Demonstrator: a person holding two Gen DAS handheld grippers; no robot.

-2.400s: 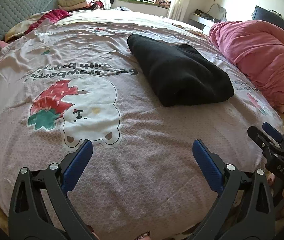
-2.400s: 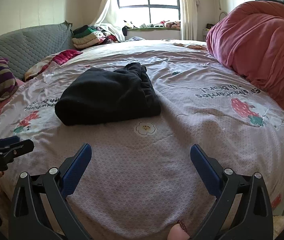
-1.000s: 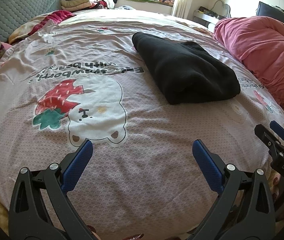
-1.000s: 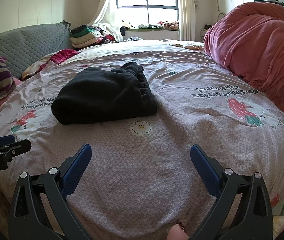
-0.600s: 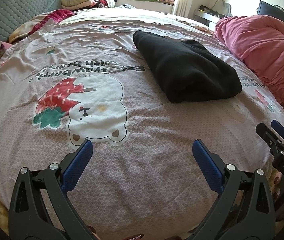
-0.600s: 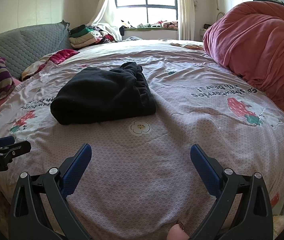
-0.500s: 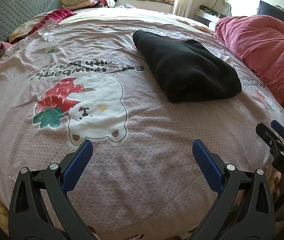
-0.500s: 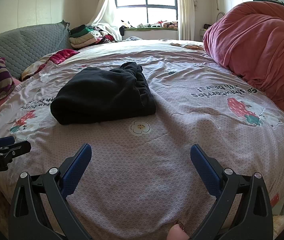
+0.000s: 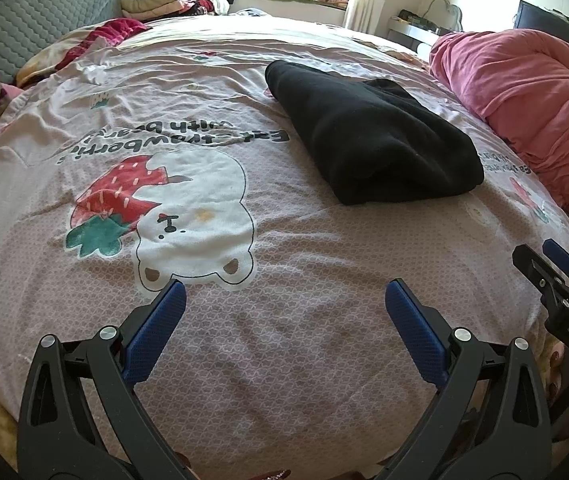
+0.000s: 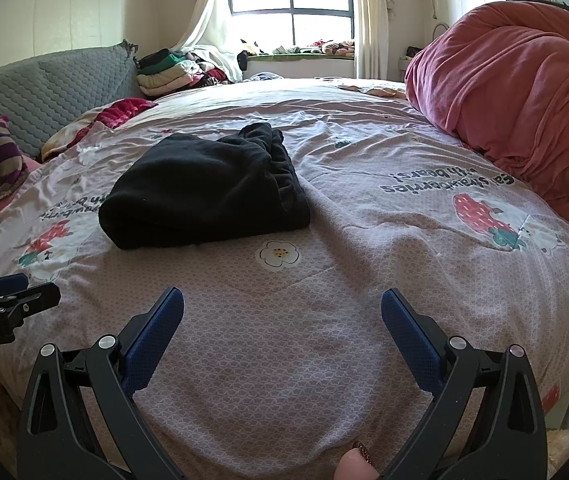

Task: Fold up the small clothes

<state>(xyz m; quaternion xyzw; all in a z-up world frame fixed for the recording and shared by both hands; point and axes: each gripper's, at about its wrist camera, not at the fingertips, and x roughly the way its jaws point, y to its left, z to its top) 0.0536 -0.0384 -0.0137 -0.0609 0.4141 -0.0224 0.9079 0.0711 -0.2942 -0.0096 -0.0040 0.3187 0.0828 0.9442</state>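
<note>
Frankly, with my left gripper [image 9: 284, 316] and right gripper [image 10: 282, 312] both wide open and empty, I fear nudging the folded black garment [image 9: 368, 132] mid-bed [image 9: 244, 340] unravels its loose roll.

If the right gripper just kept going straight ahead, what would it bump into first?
Probably the pink bedsheet, which fills the space between the open right gripper fingers. The folded black garment lies farther, left of centre.

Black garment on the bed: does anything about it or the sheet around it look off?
Nothing stands out. The black garment lies folded in a compact bundle on the bed sheet, its gathered waistband along the right edge. Both the left gripper and the right gripper are open and hold nothing.
</note>
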